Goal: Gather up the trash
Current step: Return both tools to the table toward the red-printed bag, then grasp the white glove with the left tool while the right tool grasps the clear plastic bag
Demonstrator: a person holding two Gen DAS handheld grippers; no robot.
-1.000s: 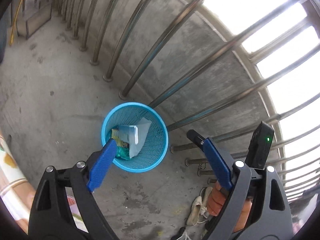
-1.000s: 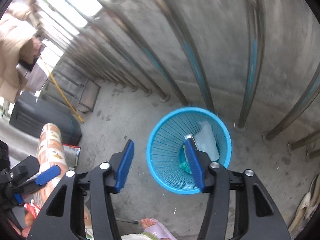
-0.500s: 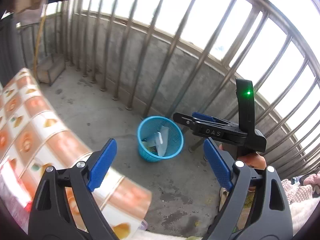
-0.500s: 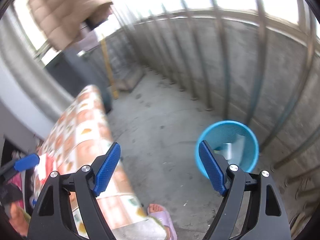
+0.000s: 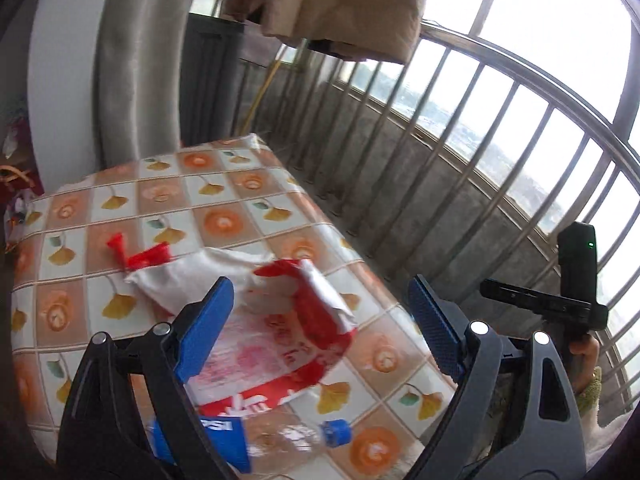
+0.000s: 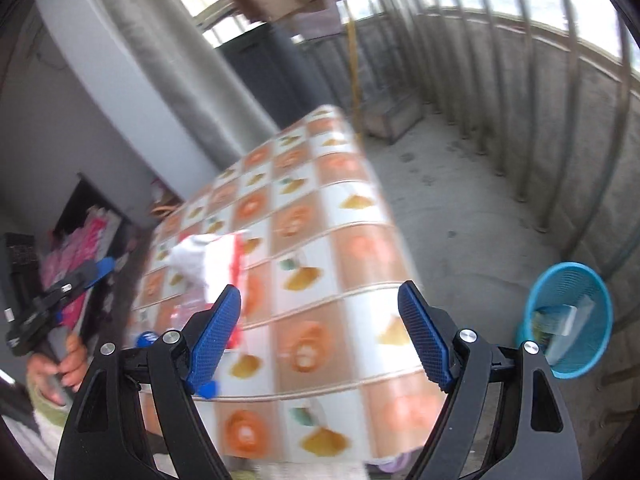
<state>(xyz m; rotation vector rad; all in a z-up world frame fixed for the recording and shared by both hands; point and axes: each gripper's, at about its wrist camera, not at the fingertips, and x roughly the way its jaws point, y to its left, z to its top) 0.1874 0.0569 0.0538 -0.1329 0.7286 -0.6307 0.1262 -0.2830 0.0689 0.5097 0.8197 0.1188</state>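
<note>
Left wrist view: left gripper (image 5: 320,312) jaws wide, empty, tilted down over red-and-white wrapper (image 5: 280,320).
Right gripper (image 6: 320,328): jaws just widened, empty, angled down above table (image 6: 340,208).

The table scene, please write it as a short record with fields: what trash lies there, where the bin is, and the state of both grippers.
Table: patterned cloth
Trash on table: red-and-white wrapper; plastic bottle with blue cap, lying down; small red scrap
Bin: blue basket on the floor, already holds some trash
Left gripper: open, empty
Right gripper: open, empty, jaws just opened wider

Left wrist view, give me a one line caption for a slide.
Open left gripper above a patterned table holding a red-and-white bag and plastic bottle.
</note>
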